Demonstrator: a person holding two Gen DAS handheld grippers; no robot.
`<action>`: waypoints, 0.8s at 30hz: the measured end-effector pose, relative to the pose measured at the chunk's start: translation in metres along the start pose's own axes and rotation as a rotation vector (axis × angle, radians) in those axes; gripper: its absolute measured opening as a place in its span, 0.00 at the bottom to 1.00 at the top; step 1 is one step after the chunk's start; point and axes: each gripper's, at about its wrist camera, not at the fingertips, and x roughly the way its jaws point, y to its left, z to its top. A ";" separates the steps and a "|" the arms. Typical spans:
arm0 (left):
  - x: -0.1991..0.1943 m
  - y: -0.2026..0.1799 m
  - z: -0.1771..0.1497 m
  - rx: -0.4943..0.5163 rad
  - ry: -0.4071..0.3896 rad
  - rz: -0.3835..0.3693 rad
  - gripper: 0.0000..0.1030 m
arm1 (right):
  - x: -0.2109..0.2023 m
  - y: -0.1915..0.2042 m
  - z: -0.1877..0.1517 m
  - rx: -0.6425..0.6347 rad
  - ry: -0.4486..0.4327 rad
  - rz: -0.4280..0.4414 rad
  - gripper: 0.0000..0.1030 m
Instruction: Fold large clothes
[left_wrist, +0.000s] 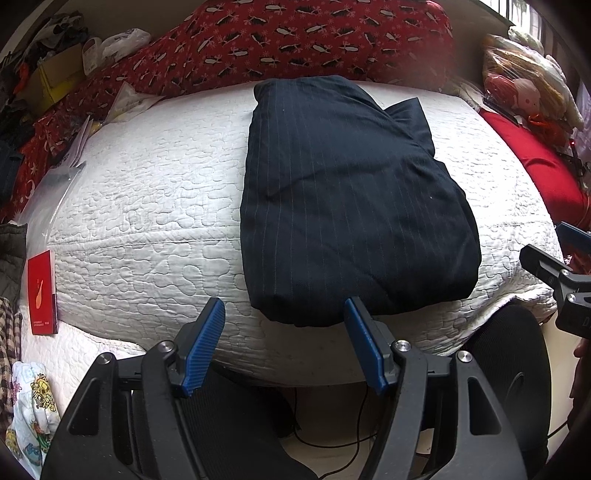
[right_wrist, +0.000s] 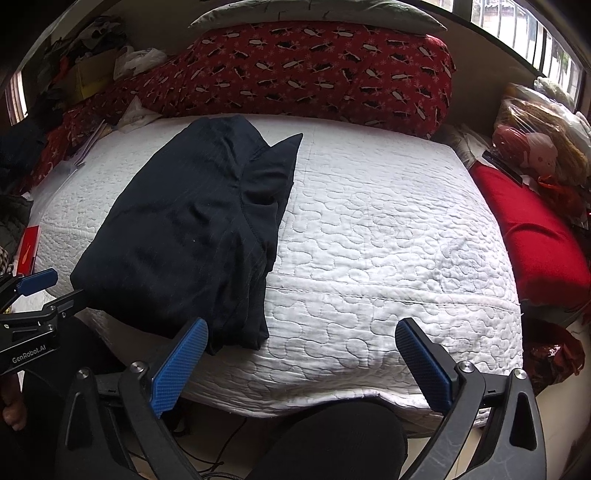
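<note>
Surface: a bed (left_wrist: 147, 206) under a white quilted cover; you face its near edge.
Garment: the dark pinstriped clothing (left_wrist: 343, 206) lies folded into a thick bundle on the bed, reaching the near edge; one pointed corner sticks out at its far right.
Your left gripper (left_wrist: 284, 339): jaws spread wide, grasping nothing; the right blue pad sits just before the bundle's near edge.
Your right gripper (right_wrist: 301, 363): jaws released and wide; the bundle lies to its left, bare quilt ahead.
Room: a red patterned pillow (right_wrist: 303, 70) runs along the far side; a red cushion (right_wrist: 532, 229) lies to the right.
Only the left view: a red booklet (left_wrist: 42, 291) shown in full at the bed's left edge.
Only the right view: window bars (right_wrist: 517, 26) at upper right.
</note>
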 end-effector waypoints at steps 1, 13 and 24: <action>0.000 0.000 0.000 0.001 0.000 0.000 0.64 | 0.000 0.000 0.000 0.001 0.000 -0.001 0.99; -0.001 0.000 0.000 0.002 0.007 -0.011 0.64 | -0.001 -0.002 -0.001 0.016 0.007 0.011 0.99; -0.005 -0.003 0.000 -0.007 0.011 -0.087 0.64 | 0.001 -0.004 -0.002 0.025 0.017 0.021 0.99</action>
